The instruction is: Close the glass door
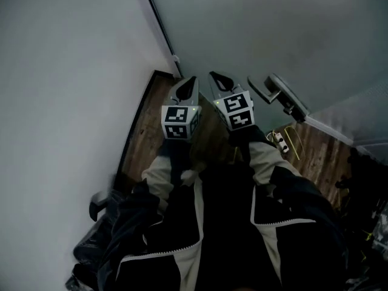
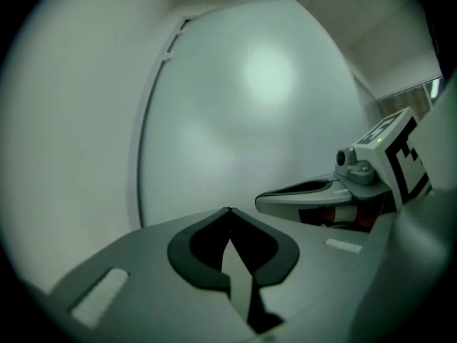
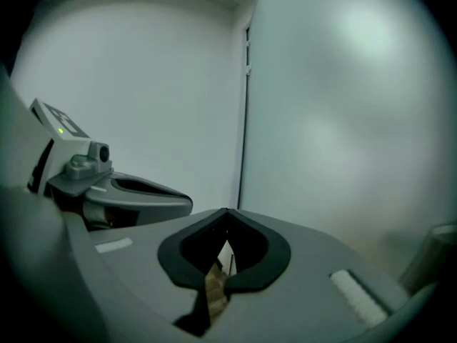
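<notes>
Wood floor (image 1: 150,125) and white wall (image 1: 60,71) meet the frosted glass door (image 1: 273,29) filling the upper right. Left gripper (image 1: 191,79) and right gripper (image 1: 216,76), both pressed together and empty, point toward it. The stiff, heavy, likely fragile door looks best moved by its lever handle (image 1: 280,94).

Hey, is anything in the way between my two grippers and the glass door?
Nothing visible. The left gripper and right gripper, jaws together, point straight at the glass door with only open air ahead; its handle sits off to their right.
</notes>
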The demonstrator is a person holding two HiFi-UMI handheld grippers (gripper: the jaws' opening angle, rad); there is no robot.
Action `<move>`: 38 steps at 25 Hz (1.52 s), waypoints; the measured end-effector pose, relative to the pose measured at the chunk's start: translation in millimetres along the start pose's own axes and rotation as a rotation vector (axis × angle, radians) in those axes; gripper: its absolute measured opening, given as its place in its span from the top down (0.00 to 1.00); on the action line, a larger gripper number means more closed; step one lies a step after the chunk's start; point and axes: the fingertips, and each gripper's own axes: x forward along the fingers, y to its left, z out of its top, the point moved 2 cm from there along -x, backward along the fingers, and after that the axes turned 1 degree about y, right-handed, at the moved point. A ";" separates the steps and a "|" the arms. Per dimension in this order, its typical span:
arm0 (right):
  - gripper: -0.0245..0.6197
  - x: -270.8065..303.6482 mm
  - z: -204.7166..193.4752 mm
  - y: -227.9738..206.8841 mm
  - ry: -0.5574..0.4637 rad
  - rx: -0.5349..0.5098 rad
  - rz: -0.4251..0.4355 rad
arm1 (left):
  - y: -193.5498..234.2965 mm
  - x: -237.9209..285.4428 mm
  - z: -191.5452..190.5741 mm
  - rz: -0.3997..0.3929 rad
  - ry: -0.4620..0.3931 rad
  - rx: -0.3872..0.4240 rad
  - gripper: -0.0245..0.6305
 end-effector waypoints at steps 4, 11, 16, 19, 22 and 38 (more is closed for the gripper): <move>0.95 -39.9 -12.6 -28.2 0.004 0.045 -0.201 | -38.2 28.7 -5.3 -0.213 0.010 0.024 0.96; 0.95 -140.6 -32.0 -73.5 0.009 0.115 -0.517 | -110.9 55.4 -12.9 -0.484 0.015 0.029 0.96; 0.95 -169.6 -41.1 -93.2 0.061 0.084 -0.595 | -137.8 60.7 -8.1 -0.550 0.012 0.043 0.96; 0.91 -173.8 -41.4 -93.5 0.154 -0.046 -0.568 | -140.6 61.7 -1.5 -0.557 0.006 0.051 0.96; 0.73 -171.6 -42.0 -88.4 0.314 -0.296 -0.527 | -137.6 61.7 -0.2 -0.552 0.010 0.045 0.96; 0.74 -139.0 -63.2 -88.8 0.698 -0.851 -0.486 | -126.9 55.7 3.6 -0.557 0.011 0.033 0.96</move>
